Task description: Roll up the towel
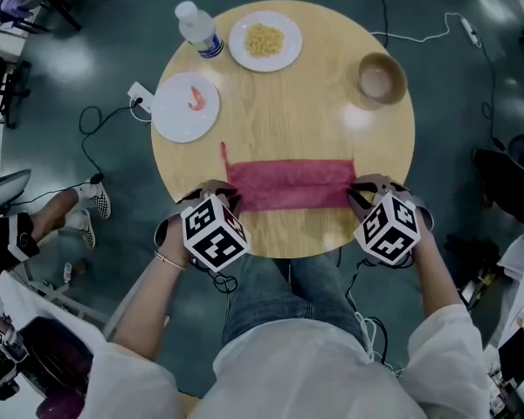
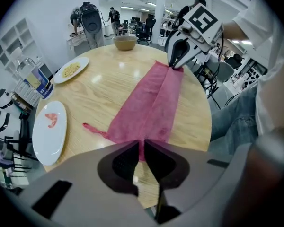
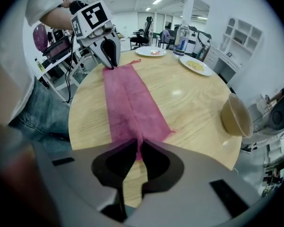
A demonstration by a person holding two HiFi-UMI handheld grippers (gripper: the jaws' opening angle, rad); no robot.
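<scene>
A dark pink towel lies folded into a long strip across the near side of the round wooden table. My left gripper is shut on its left end, and in the left gripper view the cloth runs up out of the narrow gap between my jaws. At the other end my right gripper pinches the towel's right end, with the cloth held between its jaws. Each gripper shows at the far end of the other's view: the right one, the left one. A thin loop trails from the towel's far left corner.
On the far half of the table stand a white plate with a shrimp, a plate of yellow food, a water bottle and a tan bowl. Cables lie on the floor, and another person's feet show at left.
</scene>
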